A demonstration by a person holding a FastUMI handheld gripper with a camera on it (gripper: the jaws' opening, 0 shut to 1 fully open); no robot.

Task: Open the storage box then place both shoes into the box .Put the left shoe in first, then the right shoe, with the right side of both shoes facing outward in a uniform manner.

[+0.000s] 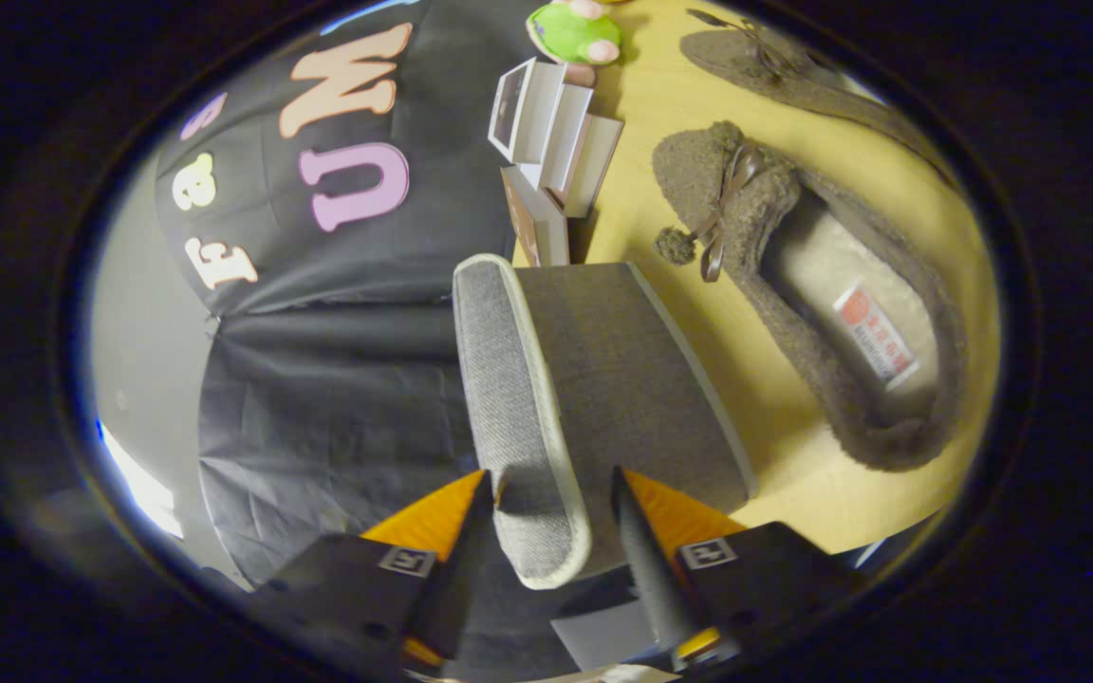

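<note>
While it stands on the yellow wooden bench (784, 455):
Box: grey fabric storage box (603, 379), white-edged lid (518, 417) between the jaws.
Jaws: gripper (551, 493) apart, straddling lid.
Shoes: two brown fuzzy slippers (812, 304) beside box.

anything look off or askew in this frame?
Mostly the grey fabric storage box lid: it stands swung up on edge between the gripper jaws, which straddle its rim. Both brown fuzzy slippers lie on the yellow wooden table. No visible damage or spills.
</note>
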